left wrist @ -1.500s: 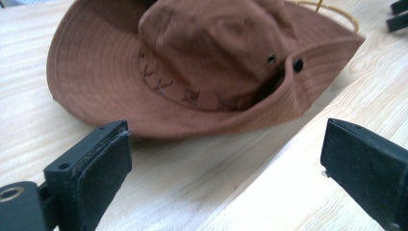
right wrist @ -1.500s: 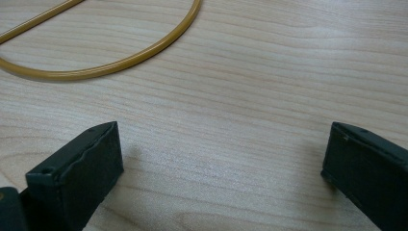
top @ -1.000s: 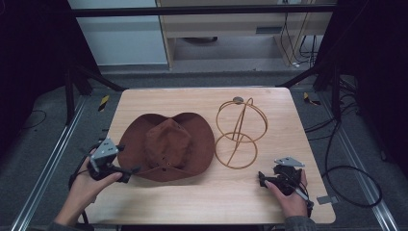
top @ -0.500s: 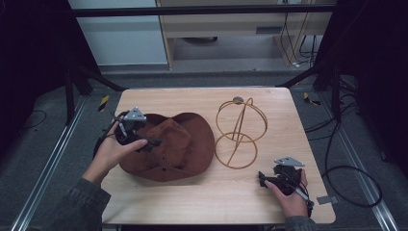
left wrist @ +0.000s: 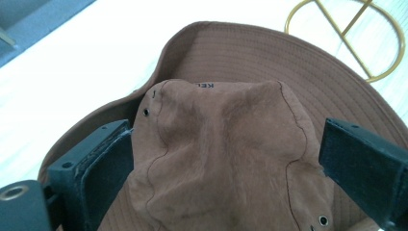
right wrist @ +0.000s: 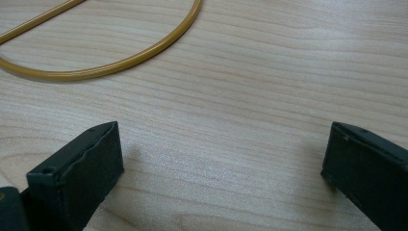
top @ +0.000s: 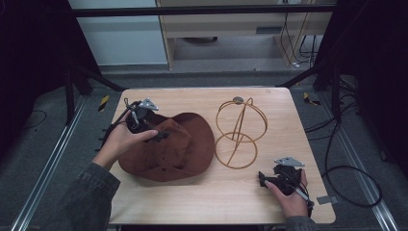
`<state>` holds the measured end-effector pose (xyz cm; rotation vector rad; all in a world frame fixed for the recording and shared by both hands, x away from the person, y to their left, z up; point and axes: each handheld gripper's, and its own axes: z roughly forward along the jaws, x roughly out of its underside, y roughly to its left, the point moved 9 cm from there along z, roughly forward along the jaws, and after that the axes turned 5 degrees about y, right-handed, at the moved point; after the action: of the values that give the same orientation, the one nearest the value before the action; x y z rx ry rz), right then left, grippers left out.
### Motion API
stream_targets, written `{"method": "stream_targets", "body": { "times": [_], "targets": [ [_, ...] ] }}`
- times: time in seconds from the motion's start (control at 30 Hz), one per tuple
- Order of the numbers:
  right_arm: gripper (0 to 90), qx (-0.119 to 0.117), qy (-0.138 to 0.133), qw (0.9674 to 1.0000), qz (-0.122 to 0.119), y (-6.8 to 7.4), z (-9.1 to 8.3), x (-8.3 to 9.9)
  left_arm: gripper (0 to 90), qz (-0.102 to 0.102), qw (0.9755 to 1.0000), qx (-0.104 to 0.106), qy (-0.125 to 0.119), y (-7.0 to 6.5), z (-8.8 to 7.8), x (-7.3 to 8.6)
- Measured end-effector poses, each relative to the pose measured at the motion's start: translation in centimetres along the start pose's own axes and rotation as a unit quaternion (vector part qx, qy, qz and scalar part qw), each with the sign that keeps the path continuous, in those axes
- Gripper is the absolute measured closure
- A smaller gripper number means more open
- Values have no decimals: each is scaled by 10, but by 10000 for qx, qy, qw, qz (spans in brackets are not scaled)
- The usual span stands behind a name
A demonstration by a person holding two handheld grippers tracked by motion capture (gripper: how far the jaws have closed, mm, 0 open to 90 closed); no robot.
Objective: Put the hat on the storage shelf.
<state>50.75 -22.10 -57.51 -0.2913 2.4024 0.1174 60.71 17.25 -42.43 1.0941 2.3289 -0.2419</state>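
A brown wide-brimmed hat (top: 178, 144) lies crown up on the wooden table (top: 202, 202), left of centre. My left gripper (top: 159, 134) reaches over the hat's far left brim and stands open. In the left gripper view its two jaws straddle the soft crown (left wrist: 226, 144), the left jaw against the fabric, the right one a little clear. A gold wire hat stand (top: 239, 132) is upright to the right of the hat. My right gripper (top: 264, 180) rests open on the table near the front right corner, with bare wood (right wrist: 221, 144) between its jaws.
The stand's base ring (right wrist: 96, 67) lies just ahead of the right gripper. The ring also appears beyond the hat's brim (left wrist: 346, 29). Black frame legs and cables surround the table on the floor.
My left hand has swung from the table's front left edge up over the hat, and its open jaws now sit around the crown. The right gripper has stayed put.
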Motion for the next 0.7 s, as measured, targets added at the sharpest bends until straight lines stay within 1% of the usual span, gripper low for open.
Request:
{"method": "stream_targets", "body": {
  "times": [0.07, 0.2, 0.33, 0.37, 0.4, 0.5, 0.53, 0.6, 0.7],
  "targets": [
    [6, -1, 0, 10000, 0, 0, 0, 0, 56, -20, 10000, -8, 97, 1, 6, -2],
    [6, 3, -1, 10000, 1, 0, 0, 0, 73, -16, 9997, 3, 225, 1, 12, -1],
    [5, 0, 0, 10000, 0, 0, 0, 0, 78, -44, 9996, 37, 276, 0, 15, -1],
    [5, 0, 0, 10000, -1, 0, 0, 0, 80, -26, 9994, 23, 354, 1, 16, 0],
    [6, -1, 0, 10000, 0, 0, 0, 0, 84, -70, 9994, 47, 344, 0, 18, 0],
    [5, 12, 3, 10000, -2, 0, 0, 0, 107, -57, 9991, 59, 407, -1, 21, 2],
    [5, 9, 8, 10000, 2, 0, 0, 0, 109, -92, 9991, 67, 398, -2, 22, 3],
    [5, 10, 8, 10000, 3, 0, 0, 0, 121, -54, 9989, 70, 466, -3, 23, 4],
    [5, 20, 3, 10000, -17, 0, 0, 1, 146, -37, 9987, 94, 490, -5, 25, 5]
  ]
}}
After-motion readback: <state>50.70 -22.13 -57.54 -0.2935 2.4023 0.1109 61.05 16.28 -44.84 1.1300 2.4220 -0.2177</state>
